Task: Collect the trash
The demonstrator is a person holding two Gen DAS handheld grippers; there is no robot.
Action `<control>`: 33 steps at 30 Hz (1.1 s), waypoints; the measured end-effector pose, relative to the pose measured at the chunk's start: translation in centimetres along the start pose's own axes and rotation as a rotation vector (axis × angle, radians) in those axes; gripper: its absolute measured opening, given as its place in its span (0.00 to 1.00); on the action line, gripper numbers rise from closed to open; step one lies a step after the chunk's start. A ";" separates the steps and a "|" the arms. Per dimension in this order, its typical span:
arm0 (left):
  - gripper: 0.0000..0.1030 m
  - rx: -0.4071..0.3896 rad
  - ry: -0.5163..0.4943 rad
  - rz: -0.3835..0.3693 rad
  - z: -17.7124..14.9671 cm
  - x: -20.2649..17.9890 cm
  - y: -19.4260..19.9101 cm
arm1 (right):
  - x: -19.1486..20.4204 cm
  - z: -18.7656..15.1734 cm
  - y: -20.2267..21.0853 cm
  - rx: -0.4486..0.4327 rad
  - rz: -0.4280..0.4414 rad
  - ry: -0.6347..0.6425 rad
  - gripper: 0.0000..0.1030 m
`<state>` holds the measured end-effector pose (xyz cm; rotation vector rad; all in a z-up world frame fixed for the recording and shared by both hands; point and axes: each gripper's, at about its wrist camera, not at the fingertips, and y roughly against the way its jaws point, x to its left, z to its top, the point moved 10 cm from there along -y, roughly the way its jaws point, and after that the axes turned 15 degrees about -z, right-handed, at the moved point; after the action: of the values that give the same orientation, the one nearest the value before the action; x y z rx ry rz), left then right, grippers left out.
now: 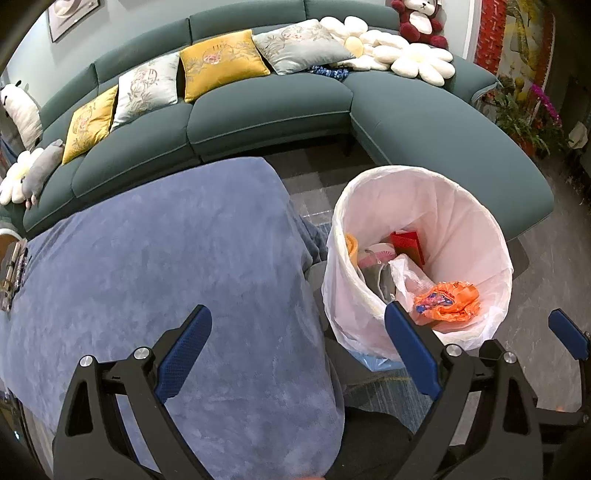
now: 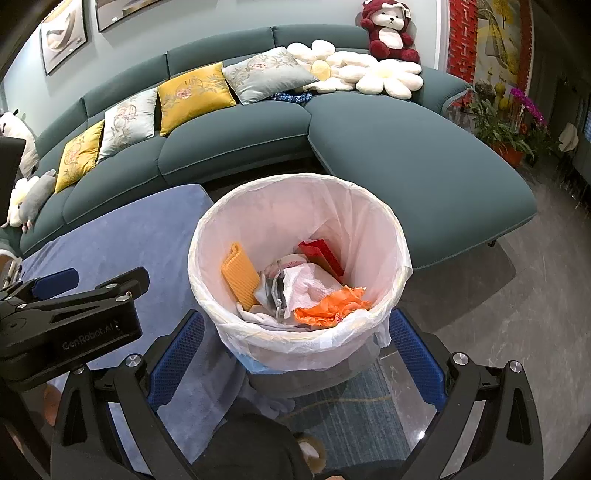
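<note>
one trash bin (image 2: 295, 266) with a white liner stands on the floor, just right of the blue-covered tabletop (image 1: 155, 266) edge, open floor to its right. inside lie one yellow piece (image 2: 240, 275), one red box (image 2: 325, 253), one orange wrapper (image 2: 332, 304). left gripper (image 1: 295, 354) gapes empty over the tabletop edge, left of the bin; right gripper (image 2: 295, 354) spread wide, empty, before the bin.

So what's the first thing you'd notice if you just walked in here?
The white-lined trash bin in the middle, with an orange wrapper, a yellow piece and a red box inside. Behind it curves a big green sofa with yellow and grey cushions, and a red teddy bear on its back corner. The right gripper hangs open by the bin.
</note>
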<state>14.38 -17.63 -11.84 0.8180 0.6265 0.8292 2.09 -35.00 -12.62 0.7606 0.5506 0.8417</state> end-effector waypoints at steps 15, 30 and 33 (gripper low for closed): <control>0.88 0.006 0.012 0.022 -0.4 0.3 -0.2 | -0.1 -0.3 -0.5 0.008 -0.006 -0.003 0.94; 0.88 0.011 0.000 0.028 -0.8 0.3 -0.2 | -0.6 -0.5 -0.4 0.004 -0.007 -0.017 0.94; 0.88 0.013 -0.002 0.029 -0.9 0.2 -0.2 | -0.7 -0.5 -0.3 0.003 -0.007 -0.018 0.94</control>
<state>13.90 -17.16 -12.54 0.8408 0.6199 0.8514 1.53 -35.49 -13.07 0.7677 0.5379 0.8269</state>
